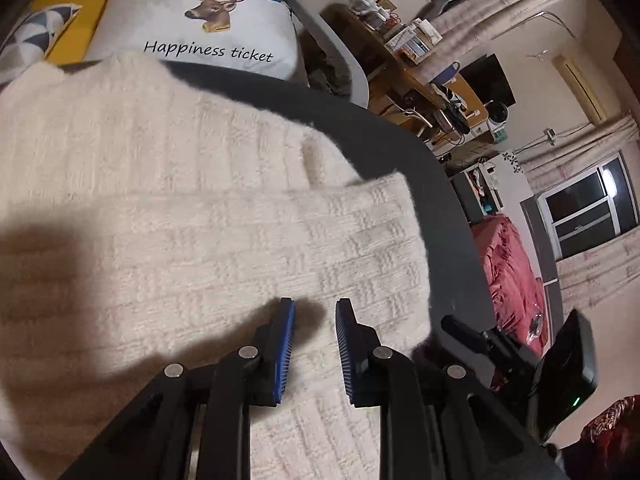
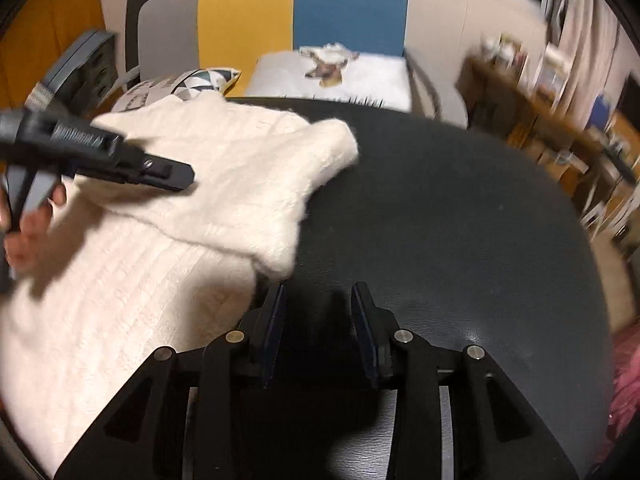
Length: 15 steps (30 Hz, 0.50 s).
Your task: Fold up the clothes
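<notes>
**A:** On the dark round tabletop (image 2: 460,216), what lies in front of you?

**B:** A cream knitted sweater (image 1: 192,208) lies spread over the left part of it, as my right camera sees it. It is partly folded: one thick layer (image 2: 248,184) lies across the rest, its edge ending near the middle of the tabletop.

**A:** Where is your left hand-held gripper?

**B:** My left hand-held gripper (image 1: 315,312) hangs over the sweater, tilted down toward it. Its blue ridged pads (image 1: 286,344) stand apart with only knit showing in the gap, so it is released and grips nothing. Its shadow falls on the fabric beside it.

**A:** And the right one?

**B:** My right hand-held gripper (image 2: 318,296) is over bare tabletop, just beside the sweater's folded edge. Its jaws are parted and nothing is between them, so it is released too. That view is blurred at the edges.

**A:** Can each camera see the other tool?

**B:** Yes. From the right camera, the left tool reaches in over the sweater, with my hand (image 2: 28,224) on its handle.

**A:** What is behind?

**B:** A white cushion (image 1: 200,24) with a deer head and the words "Happiness ticket" lies beyond the tabletop's far edge. A patterned cushion (image 1: 36,36) lies beside it.
</notes>
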Available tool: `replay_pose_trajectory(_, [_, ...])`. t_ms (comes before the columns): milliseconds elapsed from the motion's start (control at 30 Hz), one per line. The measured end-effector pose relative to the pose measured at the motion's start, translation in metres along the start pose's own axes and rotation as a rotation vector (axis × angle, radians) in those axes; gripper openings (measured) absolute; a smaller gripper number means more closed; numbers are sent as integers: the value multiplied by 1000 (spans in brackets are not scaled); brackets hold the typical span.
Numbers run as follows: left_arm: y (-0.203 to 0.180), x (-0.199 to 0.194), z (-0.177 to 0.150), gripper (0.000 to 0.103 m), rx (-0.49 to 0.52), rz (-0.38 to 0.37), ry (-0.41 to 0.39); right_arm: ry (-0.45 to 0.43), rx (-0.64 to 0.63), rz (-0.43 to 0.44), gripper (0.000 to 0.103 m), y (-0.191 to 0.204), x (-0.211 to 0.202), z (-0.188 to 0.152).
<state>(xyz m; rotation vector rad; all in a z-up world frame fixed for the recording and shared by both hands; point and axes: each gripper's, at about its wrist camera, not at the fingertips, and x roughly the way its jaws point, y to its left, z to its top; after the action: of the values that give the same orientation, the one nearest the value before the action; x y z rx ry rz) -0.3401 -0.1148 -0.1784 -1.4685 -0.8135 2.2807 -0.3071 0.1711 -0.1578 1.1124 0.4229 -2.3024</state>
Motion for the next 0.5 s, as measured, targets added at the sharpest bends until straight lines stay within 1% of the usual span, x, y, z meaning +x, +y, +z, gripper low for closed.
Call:
replay_pose_trajectory(67, [2, 0, 0, 20, -10, -5, -3, -35, -20, -36, 37, 11, 3, -5])
replay_pose_trajectory(133, [4, 1, -2, 20, -2, -3, -4, -46, -8, -11, 37, 15, 8, -2])
replay_pose_trajectory(233, [6, 0, -5, 20, 10, -3, -2, -53, -13, -10, 37, 21, 15, 3])
replay_pose_trajectory(267, [5, 0, -5, 20, 10, -6, -2, -59, -14, -12, 37, 23, 17, 5])
replay_pose_trajectory(300, [5, 1, -4, 20, 10, -8, -2, -71, -21, -36, 37, 20, 12, 3])
replay_pose_trajectory(500, [16, -4, -5, 20, -11, -44, 4, -79, -14, -58, 37, 20, 19, 12])
